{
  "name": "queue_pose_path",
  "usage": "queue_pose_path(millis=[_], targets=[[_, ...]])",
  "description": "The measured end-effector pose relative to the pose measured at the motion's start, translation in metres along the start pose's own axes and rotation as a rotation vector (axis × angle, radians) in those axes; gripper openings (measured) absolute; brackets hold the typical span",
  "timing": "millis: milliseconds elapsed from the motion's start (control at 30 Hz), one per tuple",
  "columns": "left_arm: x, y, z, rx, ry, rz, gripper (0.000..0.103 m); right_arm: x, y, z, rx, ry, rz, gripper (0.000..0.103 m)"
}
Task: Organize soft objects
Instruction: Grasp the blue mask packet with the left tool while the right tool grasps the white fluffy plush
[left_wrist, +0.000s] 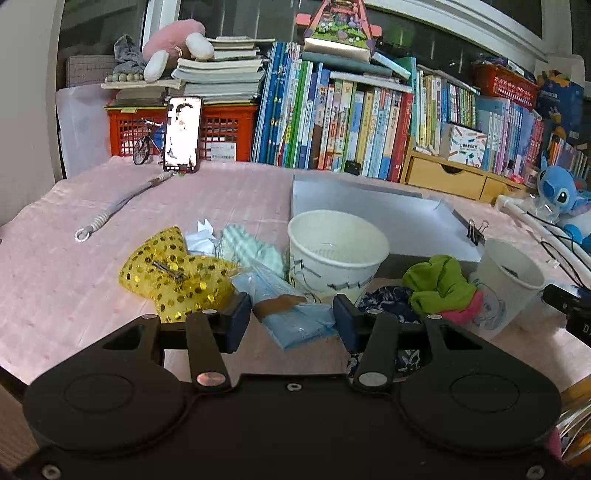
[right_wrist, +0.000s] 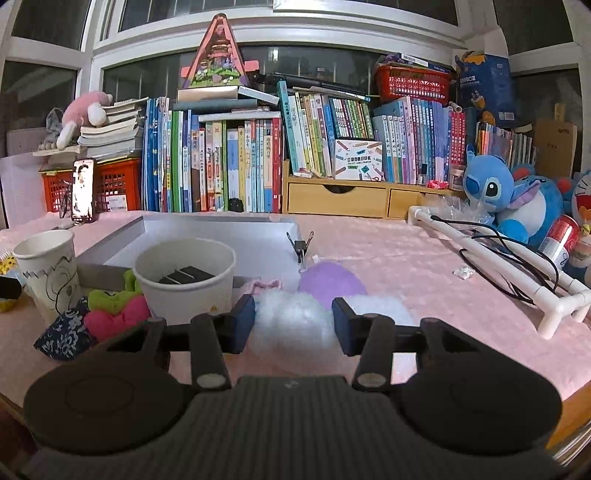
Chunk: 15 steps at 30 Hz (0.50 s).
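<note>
My left gripper (left_wrist: 291, 317) is open, its jaws on either side of a light blue face mask (left_wrist: 291, 310) lying on the pink table. A yellow sequin bow (left_wrist: 173, 275), white tissue (left_wrist: 201, 238) and green striped cloth (left_wrist: 247, 249) lie to its left. A patterned paper cup (left_wrist: 334, 251) stands behind. Green (left_wrist: 439, 282), pink (left_wrist: 461, 308) and navy floral (left_wrist: 388, 297) scrunchies lie to the right. My right gripper (right_wrist: 293, 319) is open around a white fluffy piece (right_wrist: 291, 321), in front of a purple pouf (right_wrist: 330, 282). A white bowl (right_wrist: 184, 284) stands to the left.
A grey open box (right_wrist: 207, 240) with a binder clip (right_wrist: 301, 245) lies mid-table. A second paper cup (left_wrist: 508, 280) stands to the right. Books, red baskets, a phone (left_wrist: 183, 134) and wooden drawers line the back. A Stitch plush (right_wrist: 502, 195), white pipe frame (right_wrist: 491, 258) and cable lie to the right.
</note>
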<state>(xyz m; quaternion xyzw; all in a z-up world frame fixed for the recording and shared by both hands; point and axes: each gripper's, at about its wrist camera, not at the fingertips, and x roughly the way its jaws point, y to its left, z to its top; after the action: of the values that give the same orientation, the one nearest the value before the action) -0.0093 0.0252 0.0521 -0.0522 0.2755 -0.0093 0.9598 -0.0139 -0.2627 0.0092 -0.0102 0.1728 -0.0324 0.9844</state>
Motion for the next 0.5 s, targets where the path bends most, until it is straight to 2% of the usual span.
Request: queue_pose_path(millis=[500], targets=[[-0.014, 0.002, 0.013, 0.012, -0.053, -0.014, 0.047, -0.008, -0.004, 0.005, 0.026, -0.029, 0.01, 0.048]])
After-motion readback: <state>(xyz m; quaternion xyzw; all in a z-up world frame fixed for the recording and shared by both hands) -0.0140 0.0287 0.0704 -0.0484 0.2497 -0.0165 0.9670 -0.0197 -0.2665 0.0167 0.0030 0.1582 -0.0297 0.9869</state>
